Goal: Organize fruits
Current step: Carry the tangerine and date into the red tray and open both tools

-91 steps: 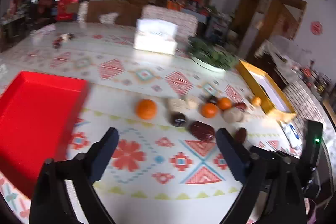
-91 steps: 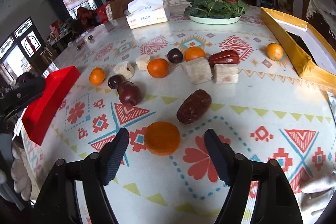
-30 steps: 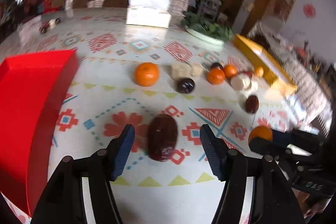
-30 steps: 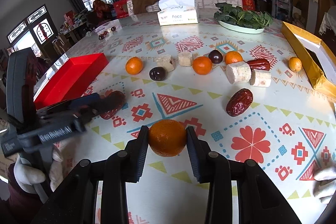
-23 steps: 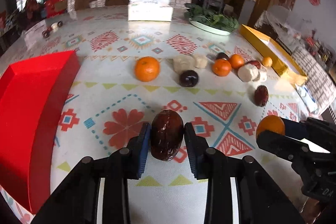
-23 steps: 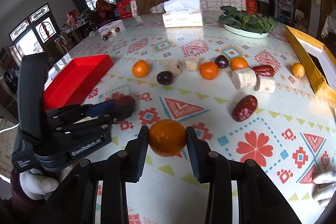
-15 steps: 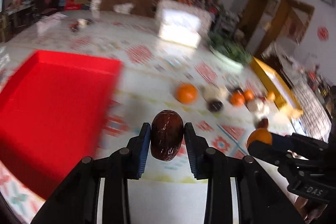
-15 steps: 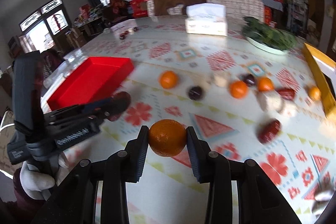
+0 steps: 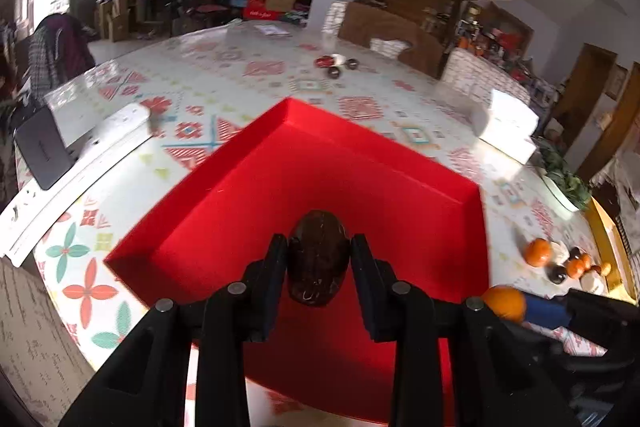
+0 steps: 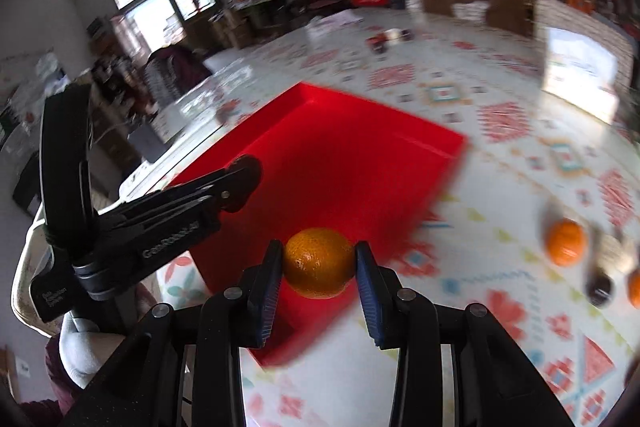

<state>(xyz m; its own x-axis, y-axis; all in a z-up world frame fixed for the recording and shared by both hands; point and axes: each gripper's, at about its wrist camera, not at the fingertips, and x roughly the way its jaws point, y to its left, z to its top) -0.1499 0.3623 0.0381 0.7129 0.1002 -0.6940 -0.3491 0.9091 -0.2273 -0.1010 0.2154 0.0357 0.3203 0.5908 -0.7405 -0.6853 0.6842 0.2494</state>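
The red tray (image 9: 360, 163) fills the middle of the left wrist view, its far corner pointing toward 12 o'clock, and its visible floor is bare; nothing lies in it. In the right wrist view the same tray (image 10: 360, 147) runs from the centre up toward 11 o'clock. A yellow tray (image 9: 610, 247) shows as a thin edge at 3 o'clock in the left view, its contents hidden.

The left gripper (image 9: 319, 259) is clamped on a dark brown date (image 9: 318, 259), held above the tray's near part. The right gripper (image 10: 319, 263) is clamped on an orange (image 10: 319, 263), hanging over the tray's near corner. In the right view the left gripper (image 10: 244, 183) reaches in from 9 o'clock over the tray, with a white-gloved hand (image 10: 80, 351) below it at 8 o'clock.

The table (image 9: 248, 67) wears a pale cloth with red and teal patterns. The other fruit (image 9: 560, 263) sits in a cluster at 3 o'clock, well apart from the red tray. A white tissue box (image 9: 506, 131) stands at 2 o'clock, with a plate of greens (image 9: 564, 183) beyond it. The room behind is cluttered, with windows at 11 o'clock.

A second ago the date lay on the cloth between open jaws and the tray sat off at 9 o'clock; the date is now lifted and both grippers are over the tray.
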